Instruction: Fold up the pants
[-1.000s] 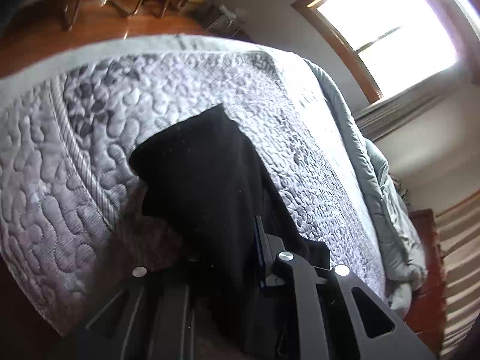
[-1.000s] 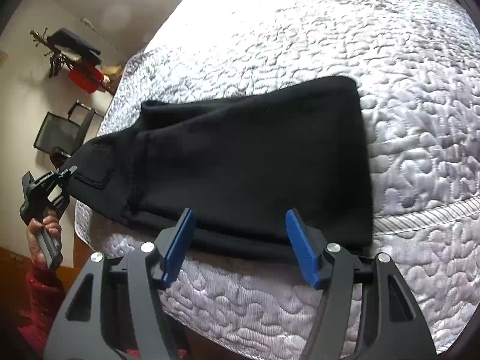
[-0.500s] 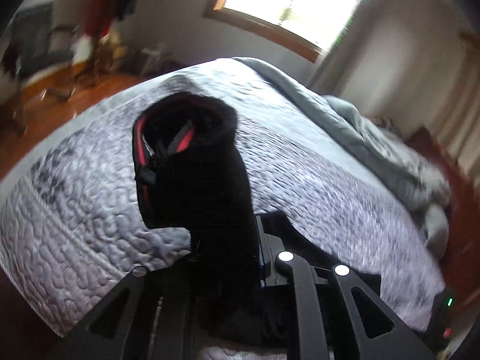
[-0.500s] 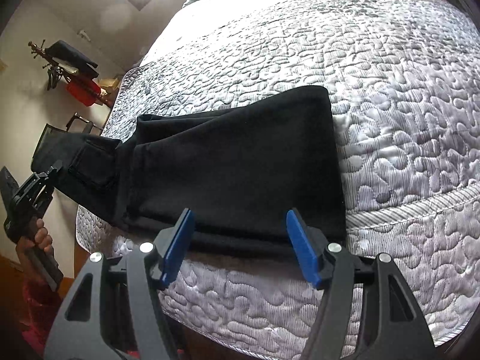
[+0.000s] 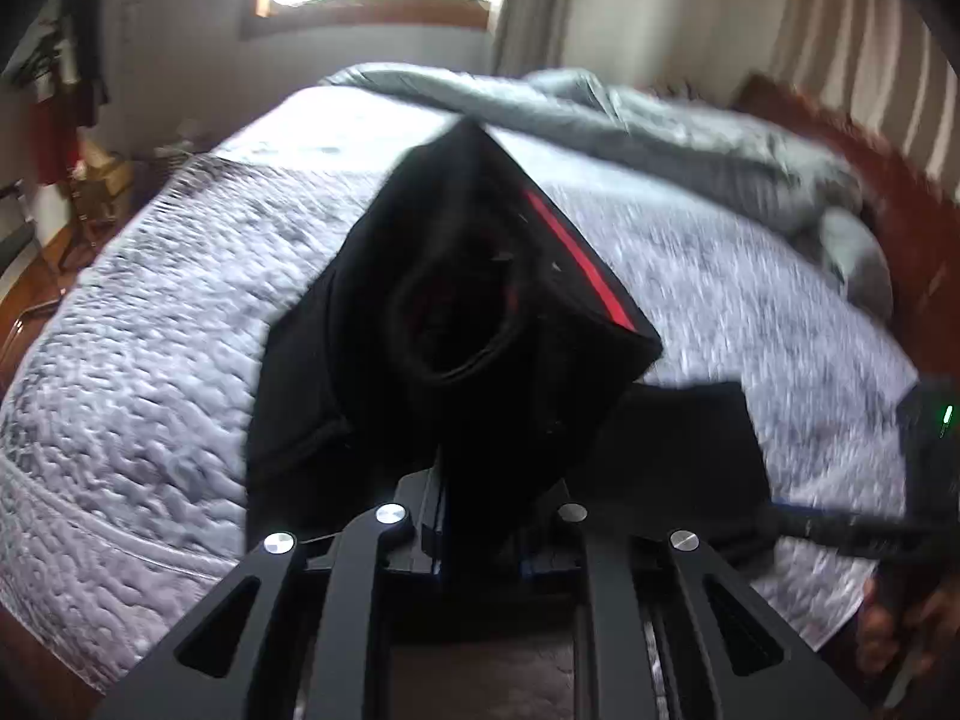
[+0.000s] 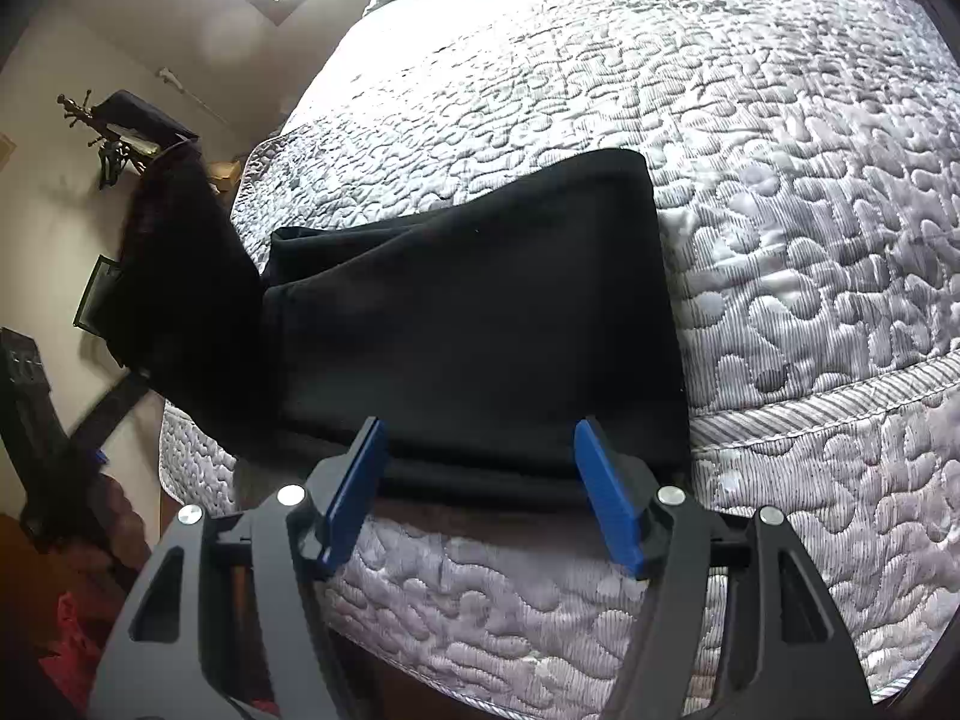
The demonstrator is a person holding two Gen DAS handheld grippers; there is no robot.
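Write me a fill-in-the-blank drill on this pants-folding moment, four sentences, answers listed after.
1. The left tool is shut on the ____ pants.
2. The stripe inside the lifted waistband is ____.
3. The right tool has its jaws ____, with blue pads at the near edge of the pants.
4. The pants lie on a grey ____ bedspread.

Answers: black; red; open; quilted

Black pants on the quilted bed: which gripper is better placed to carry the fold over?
Left. The left gripper is shut on the lifted waist end of the black pants, so it could likely lay it across. The right gripper is open, empty, at the near edge over the grey quilted bedspread.
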